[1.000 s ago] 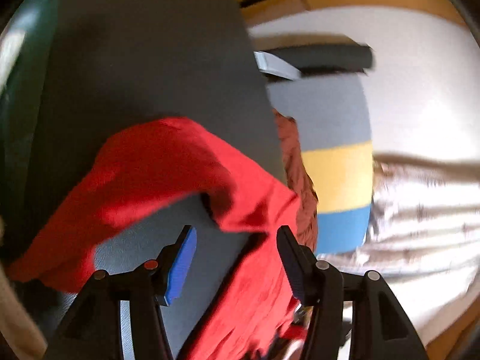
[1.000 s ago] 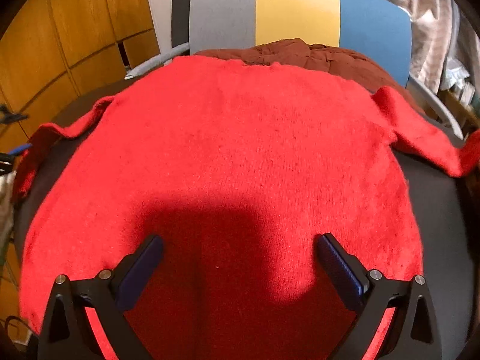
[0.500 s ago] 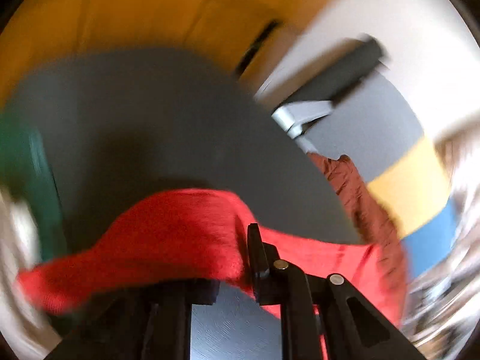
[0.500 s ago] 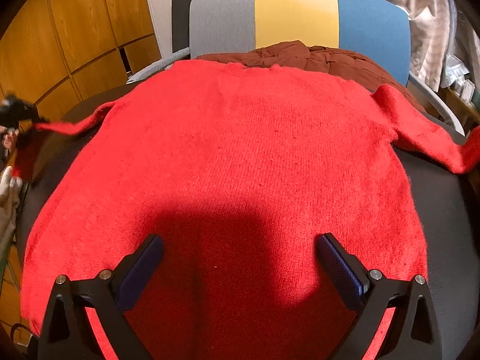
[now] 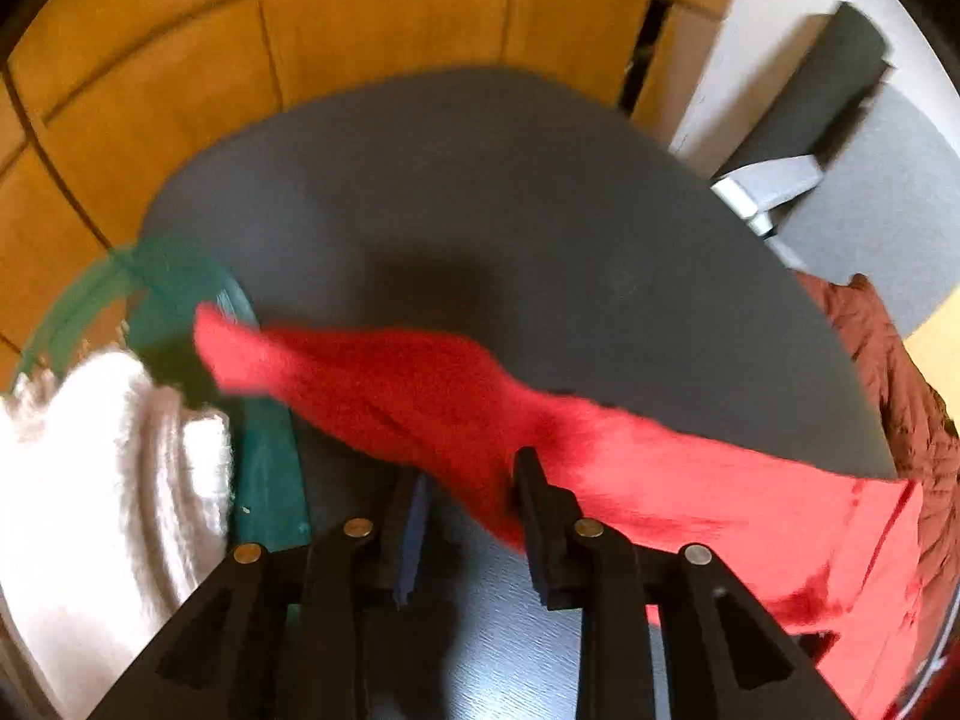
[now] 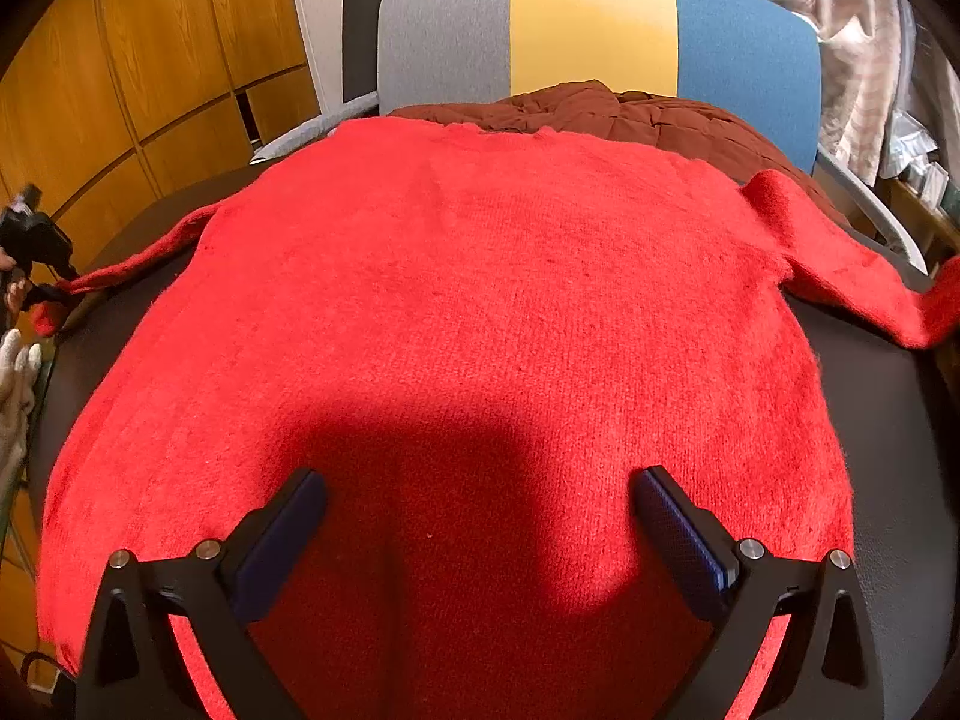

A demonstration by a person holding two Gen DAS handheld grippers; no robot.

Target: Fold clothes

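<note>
A red knit sweater (image 6: 468,300) lies flat on a round dark table (image 6: 888,420), with one sleeve stretched out to each side. My right gripper (image 6: 480,516) is open and hovers over the sweater's lower body. My left gripper (image 5: 471,483) is shut on the end of the left sleeve (image 5: 384,384) and holds it stretched out past the table edge. In the right wrist view the left gripper (image 6: 30,240) shows at the far left, holding that sleeve (image 6: 138,258) taut. The right sleeve (image 6: 840,258) lies slack toward the table's right edge.
A chair with a grey, yellow and blue back (image 6: 594,30) stands behind the table, with a brown quilted garment (image 6: 648,114) on its seat. A green basket (image 5: 264,462) with white cloth (image 5: 90,468) sits left of the table. Wooden cabinets (image 6: 120,60) stand at the left.
My left gripper closed on the left sleeve and pulled it outward, so the sleeve is now stretched taut. The right gripper stayed open over the sweater.
</note>
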